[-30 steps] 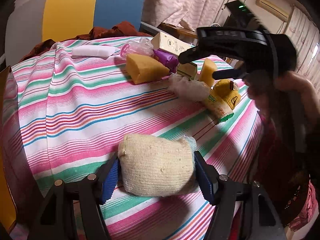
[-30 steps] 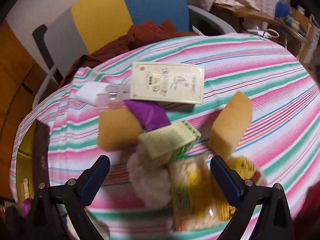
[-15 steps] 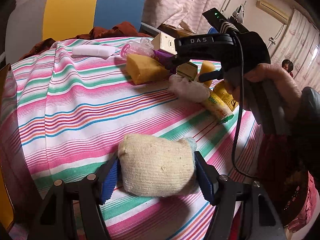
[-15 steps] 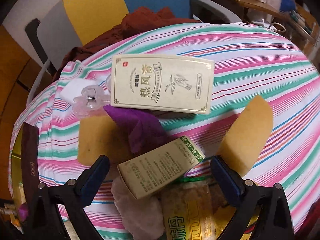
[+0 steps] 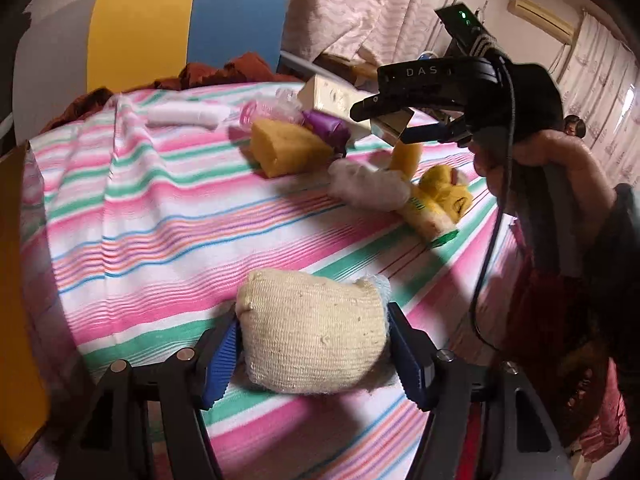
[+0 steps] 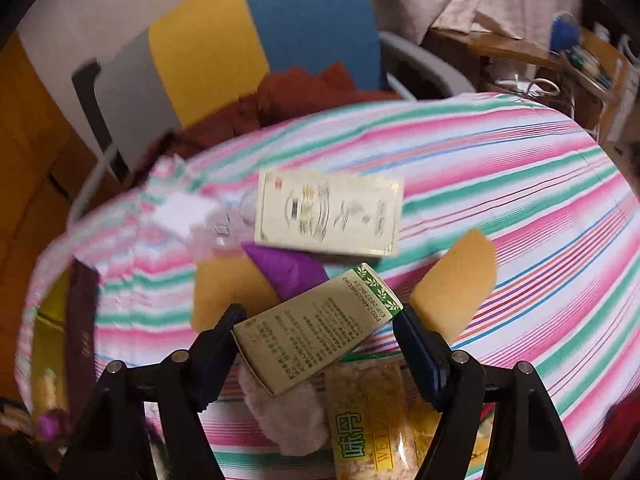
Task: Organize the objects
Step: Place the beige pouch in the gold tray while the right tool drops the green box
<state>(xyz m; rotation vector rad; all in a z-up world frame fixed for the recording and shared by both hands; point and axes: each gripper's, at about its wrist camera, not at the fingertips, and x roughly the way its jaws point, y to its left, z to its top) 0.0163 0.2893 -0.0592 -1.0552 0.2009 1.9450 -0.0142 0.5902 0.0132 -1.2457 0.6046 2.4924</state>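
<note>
**Green-print carton gets pinched out of the pile**

Green-print carton (image 6: 316, 328) is the story right now: the right gripper (image 6: 318, 334) has its blue pads pressed against both long sides of it, the box tilted, its leafy end pointing up and away. Half a second ago those jaws stood wide with the carton lying loose on the heap; a second ago the gripper was farther back and the whole pile was in view. So the grasp has just been made, and my read is that a lift and carry to a sorted spot comes next.

Going left to right across the striped tablecloth (image 5: 160, 216): the left gripper (image 5: 312, 344) is clamped on the knitted cream pouch (image 5: 312, 328) at the near edge, exactly as it was in both earlier frames, no shift at all. Farther along sits the yellow sponge (image 5: 286, 152), the purple wrapper (image 5: 326, 128) touching it, then the white fluffy ball (image 5: 366, 186) and the noodle packet (image 5: 430, 216). Above them, in the left view, the right gripper holds the carton's pale end between its fingers, where a second ago it hovered with nothing in it.

From the right camera, the large cream box (image 6: 328, 214) lies flat behind the purple wrapper, a second sponge wedge (image 6: 456, 292) just right of the carton. The carton looks light and stiff; squeezing harder could crush it.
</note>
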